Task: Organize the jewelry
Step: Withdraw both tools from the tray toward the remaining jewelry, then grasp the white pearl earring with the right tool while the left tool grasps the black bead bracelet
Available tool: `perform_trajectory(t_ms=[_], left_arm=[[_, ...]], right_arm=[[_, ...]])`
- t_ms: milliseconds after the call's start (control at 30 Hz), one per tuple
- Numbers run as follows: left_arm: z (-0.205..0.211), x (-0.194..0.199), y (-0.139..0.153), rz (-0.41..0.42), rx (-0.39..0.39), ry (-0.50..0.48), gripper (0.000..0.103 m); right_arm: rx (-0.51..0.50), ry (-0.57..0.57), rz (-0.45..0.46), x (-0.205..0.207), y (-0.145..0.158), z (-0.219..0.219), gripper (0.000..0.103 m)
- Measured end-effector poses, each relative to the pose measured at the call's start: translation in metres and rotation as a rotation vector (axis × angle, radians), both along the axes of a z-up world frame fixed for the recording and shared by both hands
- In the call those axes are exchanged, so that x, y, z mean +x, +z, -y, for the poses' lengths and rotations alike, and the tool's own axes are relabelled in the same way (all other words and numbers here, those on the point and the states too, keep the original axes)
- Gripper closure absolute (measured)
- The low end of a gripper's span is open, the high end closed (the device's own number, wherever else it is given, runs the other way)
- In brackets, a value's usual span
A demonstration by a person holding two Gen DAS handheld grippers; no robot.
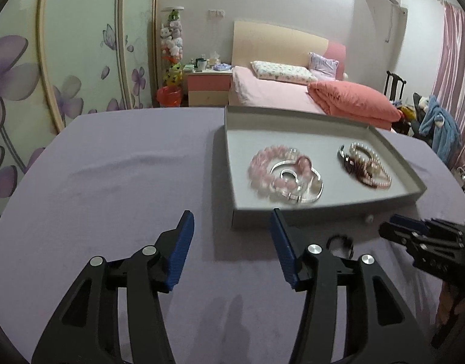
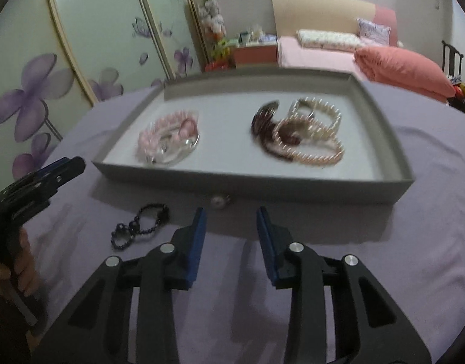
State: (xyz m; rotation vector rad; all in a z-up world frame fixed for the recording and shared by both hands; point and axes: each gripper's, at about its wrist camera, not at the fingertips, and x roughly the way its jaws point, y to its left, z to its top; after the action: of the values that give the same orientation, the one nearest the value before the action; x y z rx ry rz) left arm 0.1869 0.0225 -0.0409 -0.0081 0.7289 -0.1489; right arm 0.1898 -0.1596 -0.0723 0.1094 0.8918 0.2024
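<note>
I am holding my right claw [image 2: 231,215] half-open and empty, black bead bracelet [image 2: 140,225] lying lower left of its tips, small, perhaps pearl, bead [image 2: 218,201] just above, grey tray [image 2: 250,182] sitting beyond, my left claw [image 1: 231,221] gaping empty.

Grey shallow tray [image 2: 250,186] lies flat on the purple worktop, open side up. Left inside: pink bead bracelet [image 2: 159,130] coiled with a silver bangle [image 2: 184,148] resting on it. Right inside: pearl bracelets [image 2: 317,139] heaped over a dark red bead strand [image 2: 263,133]. Outside, near the tray's front wall: black bead bracelet [image 2: 141,224], looped, flat; a small pearl piece [image 2: 218,201] just beside the wall.
</note>
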Motion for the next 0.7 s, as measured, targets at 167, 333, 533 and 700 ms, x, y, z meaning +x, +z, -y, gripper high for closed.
perform_trajectory(t_ms=[167,333,533,700], left_arm=[[-0.004,-0.008,-0.001,0.007,0.009,-0.009,0.050],[-0.002,-0.007,-0.004,0.009,0.013,-0.017,0.049],[0.010,-0.010,-0.005,0.011,0.029,-0.048,0.049],[0.024,-0.018,-0.006,0.003,0.048,-0.116,0.047]], right_arm=[[-0.055,-0.025,-0.021,0.009,-0.006,-0.018,0.069],[-0.128,-0.067,-0.008,0.016,-0.007,-0.030,0.074],[-0.199,-0.088,0.000,0.016,-0.008,-0.036,0.087],[-0.196,-0.070,-0.001,0.006,-0.008,-0.028,0.087]])
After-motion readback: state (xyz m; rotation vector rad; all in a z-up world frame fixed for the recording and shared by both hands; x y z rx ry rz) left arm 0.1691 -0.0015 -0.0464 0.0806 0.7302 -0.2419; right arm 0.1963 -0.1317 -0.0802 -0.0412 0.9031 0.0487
